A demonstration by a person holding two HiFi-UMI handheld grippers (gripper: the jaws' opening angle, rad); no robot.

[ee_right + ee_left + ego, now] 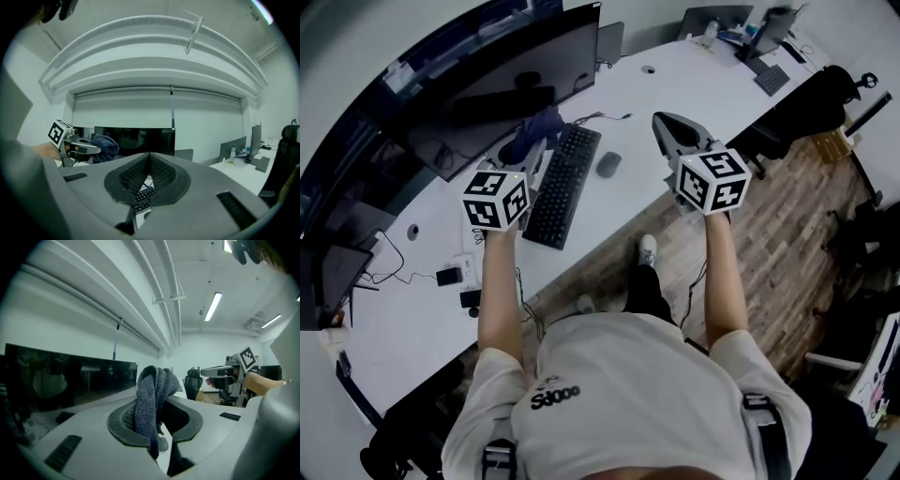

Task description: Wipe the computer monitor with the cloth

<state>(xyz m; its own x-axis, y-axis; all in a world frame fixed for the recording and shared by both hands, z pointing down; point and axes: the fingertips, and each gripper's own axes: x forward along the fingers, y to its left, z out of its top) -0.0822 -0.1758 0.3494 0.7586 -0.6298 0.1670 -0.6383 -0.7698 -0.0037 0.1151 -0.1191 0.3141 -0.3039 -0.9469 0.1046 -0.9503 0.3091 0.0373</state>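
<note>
Gripping the cloth [152, 399], the left gripper [154, 425] has its jaws clenched on a bunched fold of dark grey towelling. The wad stands up between the pads and a tail hangs down past them. This gripper hangs above the desk [675, 84], toward its far edge, over the strip between the keyboard [562, 183] and the monitor [506, 80]. It is aimed at the lower part of the dark screen. The cloth is close to the screen's bottom edge (whether it touches the glass cannot be told).

The right gripper [149, 176] is clenched on nothing: its ribbed pads meet at the tips, and only keyboard keys and bare desk show below them. It floats over the desk's near edge, right of the mouse [607, 164] and well apart from the left gripper, pointing toward the far edge.

Both forearms [500, 291] reach straight forward from the short sleeves of a white shirt, roughly parallel. Each hand is hidden behind its marker cube. The monitor stands along the desk's far edge, with the keyboard lying slantwise in front of it.
</note>
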